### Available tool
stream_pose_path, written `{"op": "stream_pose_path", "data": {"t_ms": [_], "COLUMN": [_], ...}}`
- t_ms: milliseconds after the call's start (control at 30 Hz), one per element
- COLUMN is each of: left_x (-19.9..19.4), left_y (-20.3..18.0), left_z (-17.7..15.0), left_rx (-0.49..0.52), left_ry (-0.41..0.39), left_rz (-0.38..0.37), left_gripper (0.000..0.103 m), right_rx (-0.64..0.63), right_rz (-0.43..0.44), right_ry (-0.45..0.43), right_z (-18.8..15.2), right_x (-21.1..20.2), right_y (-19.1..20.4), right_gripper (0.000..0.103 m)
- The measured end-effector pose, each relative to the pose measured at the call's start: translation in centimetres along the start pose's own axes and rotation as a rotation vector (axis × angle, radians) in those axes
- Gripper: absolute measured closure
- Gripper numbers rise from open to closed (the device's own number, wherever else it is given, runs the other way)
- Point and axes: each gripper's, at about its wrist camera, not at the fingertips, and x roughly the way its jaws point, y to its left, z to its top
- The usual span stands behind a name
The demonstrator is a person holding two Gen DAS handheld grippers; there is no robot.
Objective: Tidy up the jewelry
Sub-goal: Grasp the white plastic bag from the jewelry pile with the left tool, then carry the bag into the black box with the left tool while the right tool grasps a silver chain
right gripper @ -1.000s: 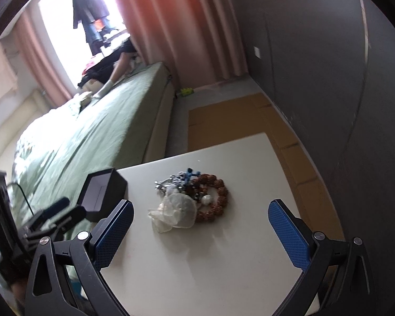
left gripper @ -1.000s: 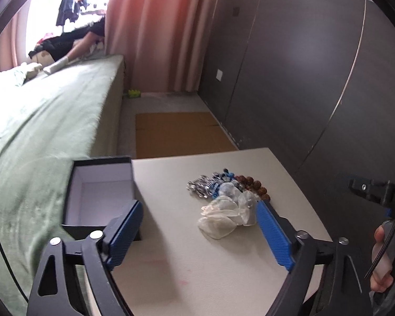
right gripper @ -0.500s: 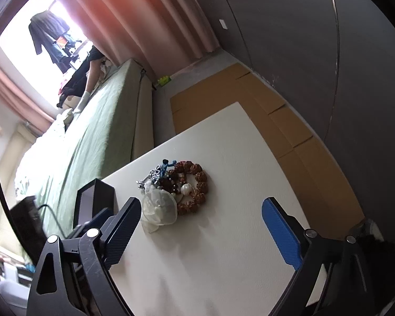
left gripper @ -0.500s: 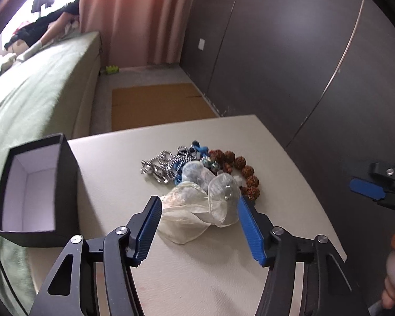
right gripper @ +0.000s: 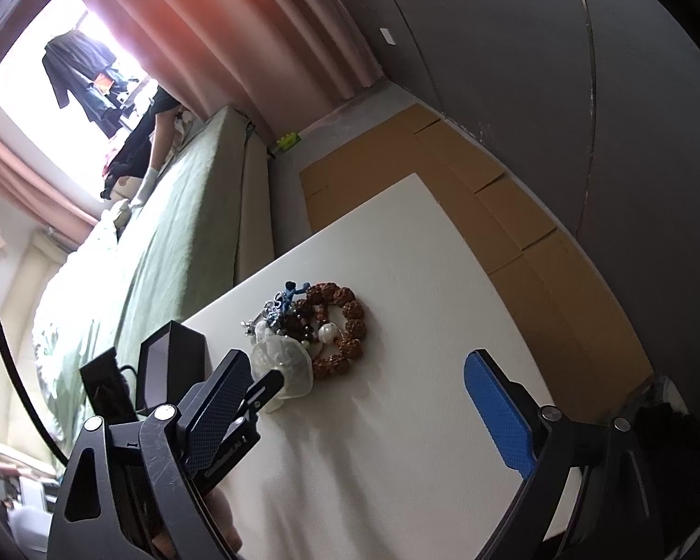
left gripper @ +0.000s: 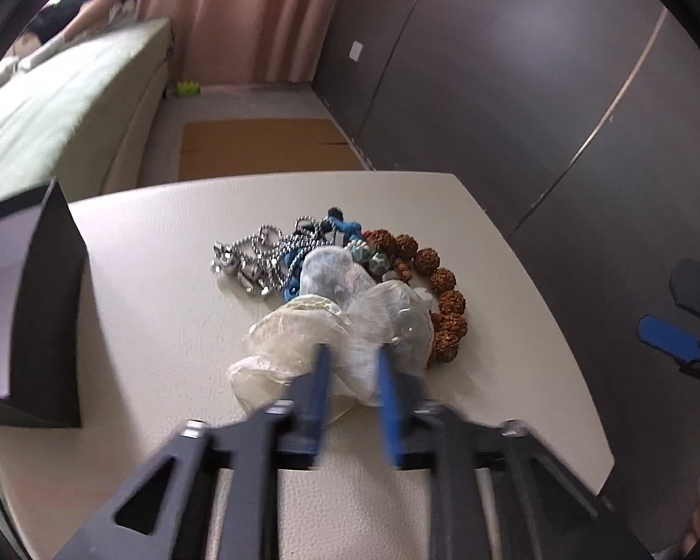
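Observation:
A pile of jewelry lies on the white table (left gripper: 163, 326): sheer organza pouches (left gripper: 331, 326), a silver ball chain (left gripper: 252, 256), a blue cord piece (left gripper: 343, 226) and a brown bead bracelet (left gripper: 443, 289). My left gripper (left gripper: 352, 359) has its blue fingers closed in on the near edge of the pouches, the image blurred. An open black box (left gripper: 46, 308) with a white inside stands at the left. In the right wrist view my right gripper (right gripper: 364, 401) is open and empty above the table's near side, right of the pile (right gripper: 312, 331) and the box (right gripper: 172, 359).
A green bed (left gripper: 56, 107) runs along the table's left side. Dark wardrobe panels (left gripper: 513, 93) stand to the right. Flattened cardboard (left gripper: 261, 149) lies on the floor beyond the table. A person bends over the bed's far end (right gripper: 149, 149).
My left gripper has moved forward to the pouches and its fingers have narrowed from wide open to closed on them. My right gripper has tilted and stayed open.

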Motion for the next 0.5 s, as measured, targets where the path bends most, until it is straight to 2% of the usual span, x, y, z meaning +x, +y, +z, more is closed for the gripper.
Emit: {"op": "stream_pose_path", "data": {"t_ms": [67, 167, 300, 400, 500], "left_x": [-0.6, -2.8, -5.7, -7.6, -9.4], "left_y": [0.0, -0.4, 0.1, 1.3, 2.9], "left_z": [0.1, 0.5, 1.0, 1.6, 1.9], "left_rx": [0.002, 0.019, 0.023, -0.004, -0.032], "left_ry": [-0.028, -0.093, -0.157, -0.195, -0.234], "left_rz": [-0.012, -0.056, -0.065, -0.070, -0.069], "left_gripper": [0.102, 0.103, 0.103, 0.103, 0.103], "right_rx": [-0.005, -0.018, -0.044, -0.068, -0.081], "right_rz": [-0.002, -0.003, 0.000, 0.009, 0.020], "right_ry": [0.002, 0.007, 0.009, 0.009, 0.020], "right_z": [-0.1, -0.2, -0.3, -0.3, -0.1], "right_x": [0.3, 0.6, 1.2, 1.7, 2.3], "right_y": [0.3, 0.7, 1.6, 2.4, 3.3], "right_gripper": [0.009, 0.009, 0.010, 0.013, 0.021]}}
